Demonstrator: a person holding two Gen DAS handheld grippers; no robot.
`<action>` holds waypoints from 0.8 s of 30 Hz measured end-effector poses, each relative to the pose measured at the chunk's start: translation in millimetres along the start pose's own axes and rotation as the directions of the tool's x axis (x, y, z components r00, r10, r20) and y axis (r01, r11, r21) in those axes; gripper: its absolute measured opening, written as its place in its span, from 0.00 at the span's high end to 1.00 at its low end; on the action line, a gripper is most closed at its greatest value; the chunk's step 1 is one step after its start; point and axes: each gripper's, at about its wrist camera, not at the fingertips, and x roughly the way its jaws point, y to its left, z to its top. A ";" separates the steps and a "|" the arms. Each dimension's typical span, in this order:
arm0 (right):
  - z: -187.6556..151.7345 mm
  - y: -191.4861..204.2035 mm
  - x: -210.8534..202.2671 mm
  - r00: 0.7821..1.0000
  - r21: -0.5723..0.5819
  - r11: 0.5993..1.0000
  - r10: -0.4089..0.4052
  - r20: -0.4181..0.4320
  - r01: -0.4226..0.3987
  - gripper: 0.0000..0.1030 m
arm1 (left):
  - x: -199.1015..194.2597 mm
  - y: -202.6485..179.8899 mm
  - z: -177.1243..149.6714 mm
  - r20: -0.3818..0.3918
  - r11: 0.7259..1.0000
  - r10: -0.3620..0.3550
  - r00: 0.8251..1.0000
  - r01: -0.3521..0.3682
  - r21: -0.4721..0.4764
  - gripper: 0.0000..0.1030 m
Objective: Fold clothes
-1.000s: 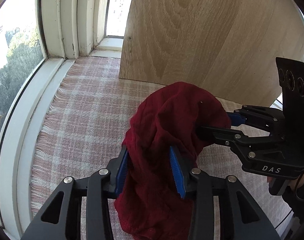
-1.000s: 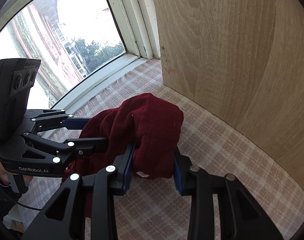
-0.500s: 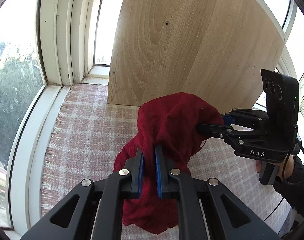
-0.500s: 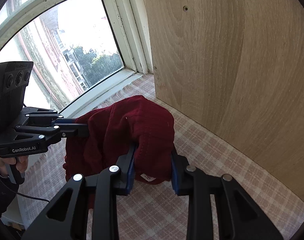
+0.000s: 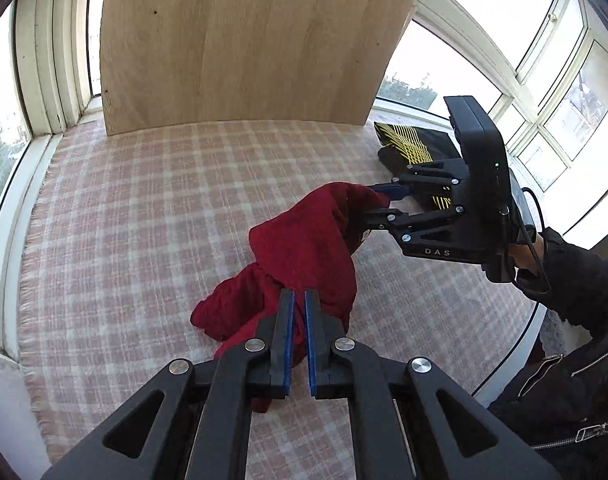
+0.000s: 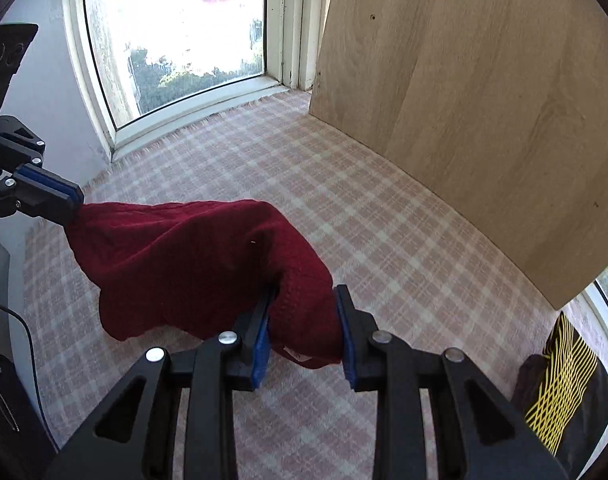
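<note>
Red knitwear (image 5: 308, 256) hangs bunched at the centre of both frames, stretched between two grippers above a pink checked cloth (image 5: 143, 208). The left gripper (image 5: 299, 312), at lower centre of its own view, pinches one end with its blue pads nearly together. The right gripper (image 6: 304, 316) clamps a thicker fold. Only the right wrist view shows a small label on that fold. A black-and-yellow garment (image 5: 416, 148) lies at right, beside a wooden board (image 5: 243, 40) and windows (image 6: 175, 36).
</note>
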 end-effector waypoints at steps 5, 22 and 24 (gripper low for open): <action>-64.4 11.1 -19.4 0.993 0.025 0.996 -0.078 -0.088 0.081 0.72 | 2.4 -13.2 -32.6 -0.050 1.000 -0.006 0.999 0.004 -0.026 0.95; -120.4 -8.4 -119.0 0.974 0.276 0.935 -0.226 -0.019 0.222 0.62 | 125.5 -18.5 57.1 -0.276 0.966 -0.112 0.955 0.170 0.194 0.58; -124.3 -11.9 -124.1 0.973 0.308 0.925 -0.229 -0.018 0.224 0.62 | 137.8 -19.1 55.6 -0.314 0.960 -0.158 0.936 0.220 0.174 0.58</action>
